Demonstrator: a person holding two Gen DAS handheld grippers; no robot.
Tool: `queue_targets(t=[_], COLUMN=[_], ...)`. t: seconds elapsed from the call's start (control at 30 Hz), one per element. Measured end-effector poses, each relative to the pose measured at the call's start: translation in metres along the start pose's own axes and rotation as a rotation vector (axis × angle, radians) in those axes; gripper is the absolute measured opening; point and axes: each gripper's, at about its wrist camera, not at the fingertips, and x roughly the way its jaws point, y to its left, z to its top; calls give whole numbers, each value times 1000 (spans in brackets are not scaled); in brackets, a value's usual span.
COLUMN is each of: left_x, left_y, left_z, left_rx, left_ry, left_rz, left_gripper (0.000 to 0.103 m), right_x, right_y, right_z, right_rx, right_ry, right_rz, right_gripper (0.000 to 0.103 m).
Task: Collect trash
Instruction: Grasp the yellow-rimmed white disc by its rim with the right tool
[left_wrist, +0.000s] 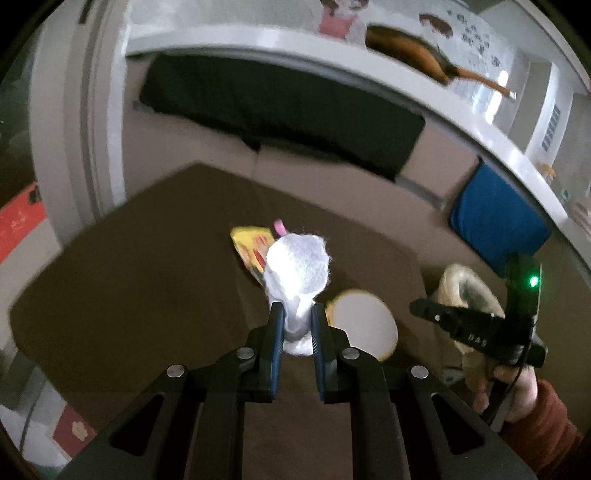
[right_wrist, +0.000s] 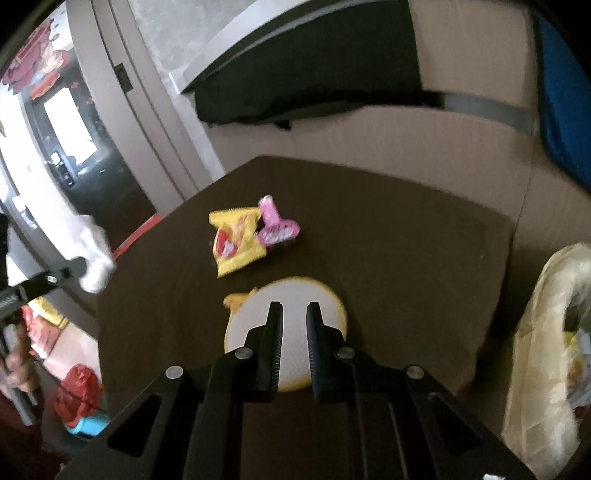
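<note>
Left gripper (left_wrist: 297, 314): clamped on a crumpled white tissue wad (left_wrist: 297, 275), which bulges out above the two blue-padded fingers and is held in the air over the desk (left_wrist: 129, 266).

Right gripper (right_wrist: 294, 314): fingers parted by a narrow gap with nothing between them, hovering over a round white lid with a yellow rim (right_wrist: 291, 332).

Round lid: lies flat on the dark brown desk, closest of the litter to both grippers; in the left wrist view it shows just right of the tissue.

Yellow snack wrapper (right_wrist: 236, 242): crumpled on the desk beyond the lid, red and white printing on its face.

Pink wrapper (right_wrist: 277, 225): touching the yellow wrapper's right edge, farther from the grippers.

Bag (right_wrist: 546, 350): pale, translucent, standing open at the desk's right side, with scraps of something yellow and grey visible inside; in the left wrist view the right gripper sits in front of it.

Person's hand (left_wrist: 517, 395): wrapped around the right gripper's handle, a rust-red sleeve at the wrist, a green light glowing on the unit above.

Surroundings: tan cardboard behind the desk, a black cloth (left_wrist: 280, 107) draped over it, a blue cushion (left_wrist: 498, 218) to the right; motion blur softens finer detail.
</note>
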Motion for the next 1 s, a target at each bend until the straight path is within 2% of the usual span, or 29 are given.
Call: queue_targets(t=[0.07,0.17,0.37,0.6,0.67,0.73,0.93,0.97,1.0], left_x=[16,45,90,106,108,108,103,103,102], left_y=[-4,-12,-30,-33,-29,-25,-17,-15,-14], left_z=[-10,-25,-38,-38,-38,-38,-42,-43,-43], left_rx=[9,17,27,39,24,5,-15,-19,-23], left_ry=[46,129,236,248,254,256,253,251,251], left_rz=[-16,-53,-120,-135,-148,-157,-168,-170,-176], left_gripper=[15,15,15,15,15,15,15,15,15], right_x=[2,7,28,47,52,55,33,31,30], right_y=[-4,-10,-33,-42,-43,-42,-14,-11,-7], right_z=[-5,-12,-19,-17,-14,-12,-2,0,2], right_rx=[24,51,132,167,192,229,147,141,133], right_ry=[-1,6,50,47,56,73,-23,-30,-22], right_rz=[16,25,5,36,79,170,222,249,295], right_gripper=[18,40,42,48,48,48,48,47,40])
